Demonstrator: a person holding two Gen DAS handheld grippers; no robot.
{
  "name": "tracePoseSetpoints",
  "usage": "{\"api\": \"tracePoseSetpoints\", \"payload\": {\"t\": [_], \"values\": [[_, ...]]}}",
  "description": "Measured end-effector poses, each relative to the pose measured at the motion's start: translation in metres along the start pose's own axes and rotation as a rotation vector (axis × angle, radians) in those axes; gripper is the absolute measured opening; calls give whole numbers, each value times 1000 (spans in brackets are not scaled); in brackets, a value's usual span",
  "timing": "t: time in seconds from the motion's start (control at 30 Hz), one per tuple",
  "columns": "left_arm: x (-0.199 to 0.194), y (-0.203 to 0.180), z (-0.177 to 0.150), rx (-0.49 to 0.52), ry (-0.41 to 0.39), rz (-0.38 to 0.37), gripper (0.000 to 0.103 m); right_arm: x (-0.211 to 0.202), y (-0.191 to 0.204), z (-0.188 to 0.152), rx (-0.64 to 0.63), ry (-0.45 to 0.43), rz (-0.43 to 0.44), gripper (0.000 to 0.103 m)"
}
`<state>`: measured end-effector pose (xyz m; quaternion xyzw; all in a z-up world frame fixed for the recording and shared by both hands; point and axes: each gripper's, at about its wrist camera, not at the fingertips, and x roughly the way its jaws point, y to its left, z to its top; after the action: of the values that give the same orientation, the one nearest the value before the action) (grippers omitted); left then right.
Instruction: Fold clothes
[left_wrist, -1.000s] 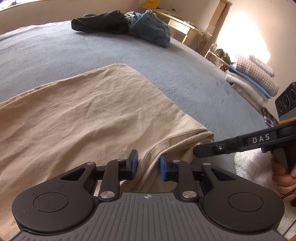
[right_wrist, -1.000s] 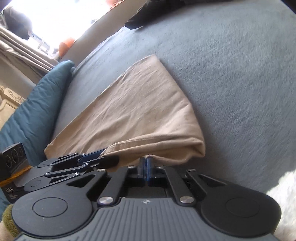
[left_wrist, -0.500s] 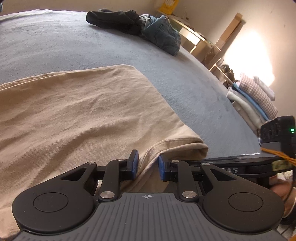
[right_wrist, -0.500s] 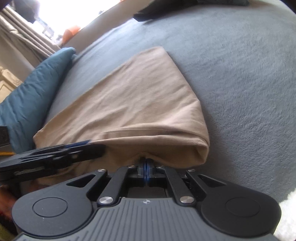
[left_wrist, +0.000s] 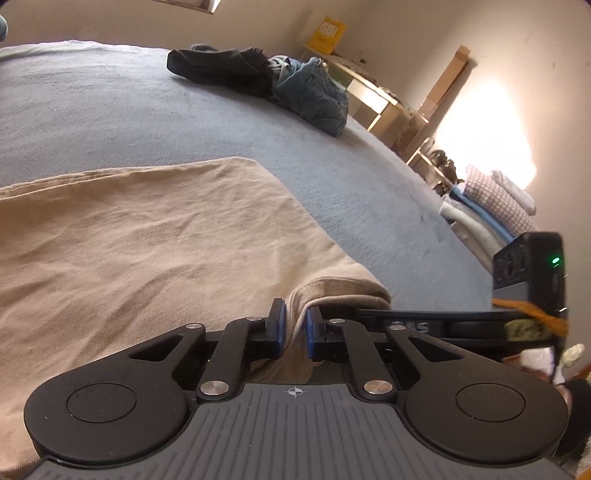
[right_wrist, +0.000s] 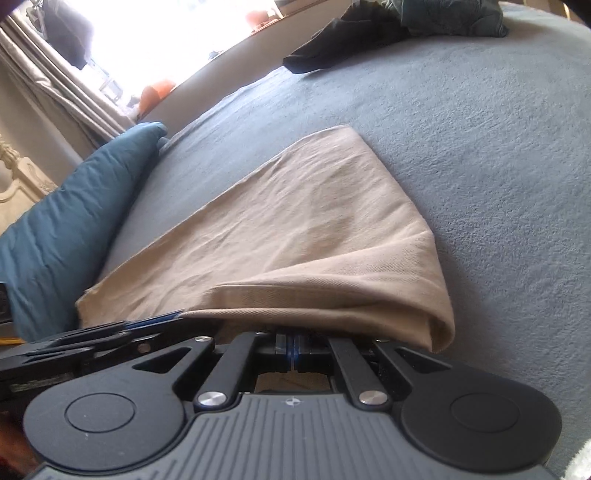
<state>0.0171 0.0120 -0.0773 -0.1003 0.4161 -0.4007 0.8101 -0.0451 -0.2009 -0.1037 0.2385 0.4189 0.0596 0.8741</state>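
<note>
Bare bed (left_wrist: 369, 192) from 12 to 3 o'clock; both grippers' fingers (left_wrist: 277, 325) pinching beige garment's (left_wrist: 147, 258) near folded edge, left's having just closed

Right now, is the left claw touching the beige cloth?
Touching. In the left wrist view, the left claw has just been closing, and a raised fold of the beige cloth fills the narrow space between its blue pads, pressed on both sides.

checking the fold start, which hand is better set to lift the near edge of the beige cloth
Right. The right gripper is shut on the beige cloth edge; the left gripper fingers have just been closing around a pinched ridge.
</note>
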Motion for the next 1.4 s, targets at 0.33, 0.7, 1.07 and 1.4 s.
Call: {"api": "tracePoseSetpoints", "payload": {"t": [0.33,0.7,1.07,1.4], "values": [[-1,6,0,9,4,-9,9,-33,-13,-6,108,-67,34,2],[-9,6,-1,20,-10,-28,8,34,-19,-18,397,15,255,1],[-4,10,-8,2,-7,-43,8,-10,-37,-15,399,-37,146,2],[5,4,-13,73,22,-6,8,-16,-2,-7,-60,-203,-266,0]]}}
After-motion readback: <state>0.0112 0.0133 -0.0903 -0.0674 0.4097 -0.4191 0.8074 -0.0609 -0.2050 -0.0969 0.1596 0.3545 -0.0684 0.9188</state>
